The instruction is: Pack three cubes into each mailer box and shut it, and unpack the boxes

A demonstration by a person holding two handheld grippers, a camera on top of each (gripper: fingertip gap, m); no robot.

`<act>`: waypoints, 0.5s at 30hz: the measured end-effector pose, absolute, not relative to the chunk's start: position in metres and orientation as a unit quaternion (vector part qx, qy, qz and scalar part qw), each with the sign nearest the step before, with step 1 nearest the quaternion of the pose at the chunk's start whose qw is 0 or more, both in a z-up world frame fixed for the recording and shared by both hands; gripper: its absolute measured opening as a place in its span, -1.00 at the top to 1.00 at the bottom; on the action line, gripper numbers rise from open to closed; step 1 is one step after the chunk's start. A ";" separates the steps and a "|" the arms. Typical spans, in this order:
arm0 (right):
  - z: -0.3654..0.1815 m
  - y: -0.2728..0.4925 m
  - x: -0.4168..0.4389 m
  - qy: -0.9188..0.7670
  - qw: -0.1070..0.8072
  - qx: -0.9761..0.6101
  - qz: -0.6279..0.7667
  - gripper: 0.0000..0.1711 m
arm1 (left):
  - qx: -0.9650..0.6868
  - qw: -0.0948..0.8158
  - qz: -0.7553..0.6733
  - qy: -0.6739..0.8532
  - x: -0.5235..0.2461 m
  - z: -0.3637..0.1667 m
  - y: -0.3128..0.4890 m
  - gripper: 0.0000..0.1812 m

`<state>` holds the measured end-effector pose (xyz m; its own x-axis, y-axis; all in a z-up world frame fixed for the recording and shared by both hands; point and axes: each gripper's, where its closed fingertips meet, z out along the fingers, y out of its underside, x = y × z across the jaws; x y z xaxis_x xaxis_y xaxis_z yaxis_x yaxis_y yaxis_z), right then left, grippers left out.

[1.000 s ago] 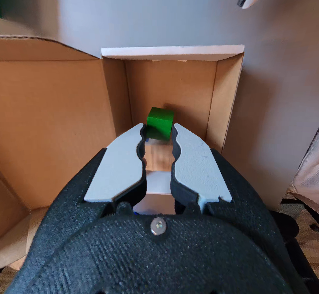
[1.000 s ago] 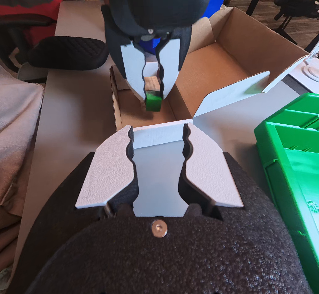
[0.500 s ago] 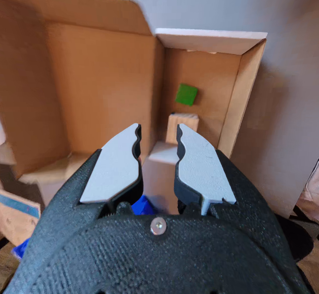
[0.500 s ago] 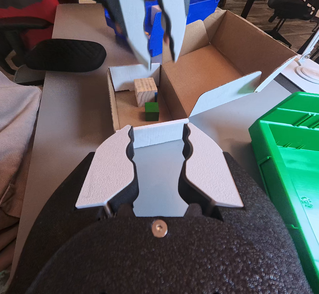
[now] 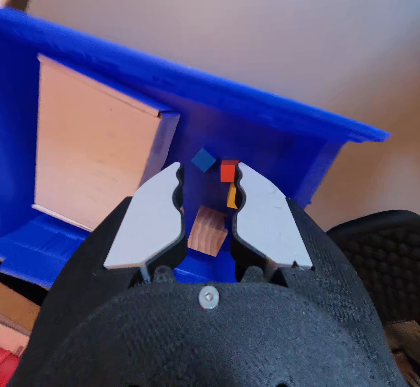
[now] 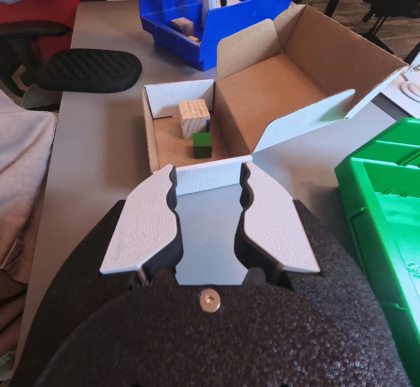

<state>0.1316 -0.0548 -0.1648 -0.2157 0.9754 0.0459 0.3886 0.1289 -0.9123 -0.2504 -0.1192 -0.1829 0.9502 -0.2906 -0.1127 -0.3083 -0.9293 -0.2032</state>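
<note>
Cardboard mailer [image 6: 229, 124] lies open on the worktop [image 6: 95, 149]: pine cube [image 6: 193, 117], green cube [image 6: 202, 145] and a blue sliver inside. Left hand-held gripper [image 5: 208, 171] gapes empty over the blue bin [image 5: 227, 108]; right hand-held gripper [image 6: 208, 171] wide, idle. Shutting remains.

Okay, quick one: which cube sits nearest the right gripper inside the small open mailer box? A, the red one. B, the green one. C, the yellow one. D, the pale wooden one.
B: in the right wrist view the green cube lies closest to the box's near wall, with the pale wooden cube behind it.
</note>
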 end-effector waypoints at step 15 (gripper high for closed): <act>-0.168 -0.050 0.133 -0.659 0.355 -0.525 0.405 0.38 | -0.999 0.052 -0.006 0.010 -0.261 -0.237 -0.121 0.71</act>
